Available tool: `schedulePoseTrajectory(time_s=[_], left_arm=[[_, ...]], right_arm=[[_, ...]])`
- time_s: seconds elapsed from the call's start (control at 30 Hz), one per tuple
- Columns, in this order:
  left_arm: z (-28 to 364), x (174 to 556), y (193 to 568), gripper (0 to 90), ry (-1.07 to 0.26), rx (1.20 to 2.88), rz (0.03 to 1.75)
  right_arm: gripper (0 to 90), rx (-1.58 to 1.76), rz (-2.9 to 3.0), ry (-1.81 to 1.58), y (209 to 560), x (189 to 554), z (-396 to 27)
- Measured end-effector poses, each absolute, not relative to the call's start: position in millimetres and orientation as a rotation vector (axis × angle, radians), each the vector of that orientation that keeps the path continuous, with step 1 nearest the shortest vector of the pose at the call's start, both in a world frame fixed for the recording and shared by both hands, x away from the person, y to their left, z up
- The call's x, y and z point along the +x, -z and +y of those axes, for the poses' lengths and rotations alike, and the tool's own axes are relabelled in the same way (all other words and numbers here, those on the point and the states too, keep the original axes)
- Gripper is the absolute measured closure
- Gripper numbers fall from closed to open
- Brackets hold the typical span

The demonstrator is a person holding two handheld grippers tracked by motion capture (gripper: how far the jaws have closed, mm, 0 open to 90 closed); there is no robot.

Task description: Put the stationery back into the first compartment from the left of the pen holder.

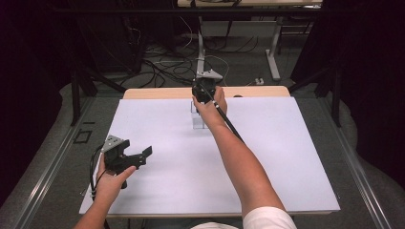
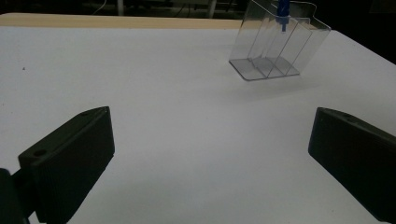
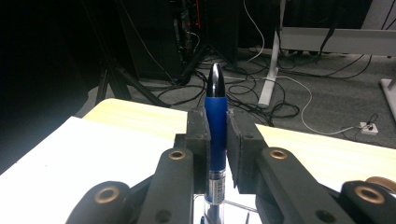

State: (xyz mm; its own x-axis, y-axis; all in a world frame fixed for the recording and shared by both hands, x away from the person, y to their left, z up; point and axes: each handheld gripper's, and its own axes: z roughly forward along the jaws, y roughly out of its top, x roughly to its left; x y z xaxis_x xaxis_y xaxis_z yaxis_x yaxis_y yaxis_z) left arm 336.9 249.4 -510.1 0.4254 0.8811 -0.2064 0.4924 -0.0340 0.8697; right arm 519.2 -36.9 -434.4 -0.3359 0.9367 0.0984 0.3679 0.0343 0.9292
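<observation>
We are holding our left gripper idle with jaws wide apart and empty, while our right gripper is clamping the blue pen upright by its rubbery grip above the clear acrylic holder, judging it light, stiff, slippery-barrelled.

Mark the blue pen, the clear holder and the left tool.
blue pen (image 3: 215, 126), right gripper view, on its blue grip section between the jaws.
clear holder (image 2: 275, 51), left gripper view, on its front wall.
left tool (image 1: 138, 155), high view, midway between its open jaws.
</observation>
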Motion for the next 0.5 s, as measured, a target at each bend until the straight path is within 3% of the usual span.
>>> schedulePoseTrajectory(time_s=[0.37,0.5], left_arm=[[248.8,337.3,510.4,0.3,-0.484,1.685,1.21],[248.1,337.7,510.7,0.3,-0.485,1.686,1.211]], right_arm=[[79.2,1.317,1.817,-1.287,441.7,518.5,-39.9],[69.2,1.314,1.851,-1.33,443.0,516.9,-44.3]])
